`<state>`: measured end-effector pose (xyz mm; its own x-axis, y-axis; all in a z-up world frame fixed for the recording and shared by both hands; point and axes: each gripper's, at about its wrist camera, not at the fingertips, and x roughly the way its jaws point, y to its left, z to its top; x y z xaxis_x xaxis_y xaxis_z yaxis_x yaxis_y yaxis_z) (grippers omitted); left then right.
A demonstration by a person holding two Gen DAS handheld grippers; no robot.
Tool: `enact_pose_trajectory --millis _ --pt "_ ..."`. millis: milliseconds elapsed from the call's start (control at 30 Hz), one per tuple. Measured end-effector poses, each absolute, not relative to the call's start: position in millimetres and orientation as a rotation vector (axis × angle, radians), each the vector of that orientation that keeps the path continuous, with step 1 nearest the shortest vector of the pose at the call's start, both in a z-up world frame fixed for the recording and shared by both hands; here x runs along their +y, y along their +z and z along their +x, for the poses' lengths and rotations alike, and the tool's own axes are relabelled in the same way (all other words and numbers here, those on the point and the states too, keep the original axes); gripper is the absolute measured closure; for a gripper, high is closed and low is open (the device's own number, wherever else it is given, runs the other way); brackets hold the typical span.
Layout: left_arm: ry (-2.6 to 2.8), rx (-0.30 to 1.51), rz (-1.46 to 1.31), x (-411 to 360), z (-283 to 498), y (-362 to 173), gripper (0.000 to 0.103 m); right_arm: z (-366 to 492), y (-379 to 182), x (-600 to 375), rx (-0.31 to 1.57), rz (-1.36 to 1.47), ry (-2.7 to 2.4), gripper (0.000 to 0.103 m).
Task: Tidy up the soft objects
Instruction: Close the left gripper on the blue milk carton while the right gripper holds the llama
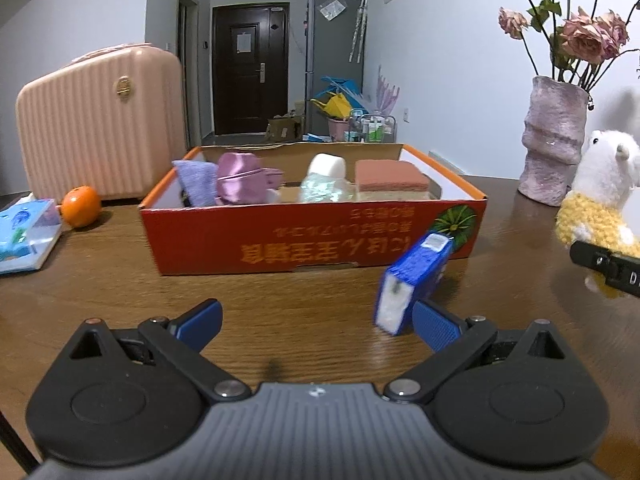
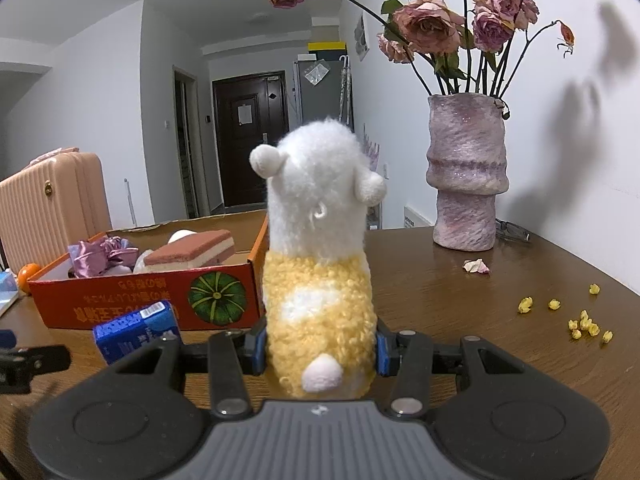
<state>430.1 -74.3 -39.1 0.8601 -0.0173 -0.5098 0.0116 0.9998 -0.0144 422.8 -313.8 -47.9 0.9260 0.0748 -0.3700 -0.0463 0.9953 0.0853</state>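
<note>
- We judged the step as carrying the plush toy [image 2: 320,280], clamped upright in our right tool [image 2: 320,350], toward the orange box [image 2: 160,304].
- Our left tool [image 1: 316,320] stood wide and empty, its right finger just beside the blue tissue pack [image 1: 416,276].
- Next, we needed to lift the toy over the box's near wall; free space showed beside the sponge [image 2: 192,256].
- The vase [image 2: 466,172] stood well apart, toward the desk's [image 2: 500,280] far right edge.

A dark brown wooden table [image 1: 100,280] fills the foreground under plain white walls [image 1: 440,60]. Beyond the table, a dark brown panelled door [image 1: 250,68] closes a short hallway. Just right of that door stands a tall grey metal refrigerator [image 1: 334,52], with cluttered household items at its foot.
</note>
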Motion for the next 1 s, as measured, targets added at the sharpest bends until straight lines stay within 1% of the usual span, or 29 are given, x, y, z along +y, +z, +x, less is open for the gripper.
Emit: enact_pose_trajectory --millis 467,867,900,967,1000 --pt "-0.040 0.593 0.057 -119.5 479.1 -50.3 0.000 435.5 -54.8 -327.5 0.402 0.057 0.070 0.056" --pt "-0.106 0.614 0.106 -131.6 508.8 -59.0 0.000 437.4 -56.4 -330.6 0.403 0.072 0.084 0.056" --pt "-0.106 0.614 0.110 -132.1 510.2 -59.7 0.001 437.6 -56.6 -330.5 0.405 0.072 0.084 0.056" --pt "-0.115 0.625 0.108 -131.6 512.1 -60.9 0.011 437.9 -56.9 -330.2 0.408 0.070 0.085 0.056" --pt "-0.124 0.632 0.101 -130.5 513.2 -61.5 0.014 438.3 -56.8 -330.2 0.408 0.069 0.085 0.056"
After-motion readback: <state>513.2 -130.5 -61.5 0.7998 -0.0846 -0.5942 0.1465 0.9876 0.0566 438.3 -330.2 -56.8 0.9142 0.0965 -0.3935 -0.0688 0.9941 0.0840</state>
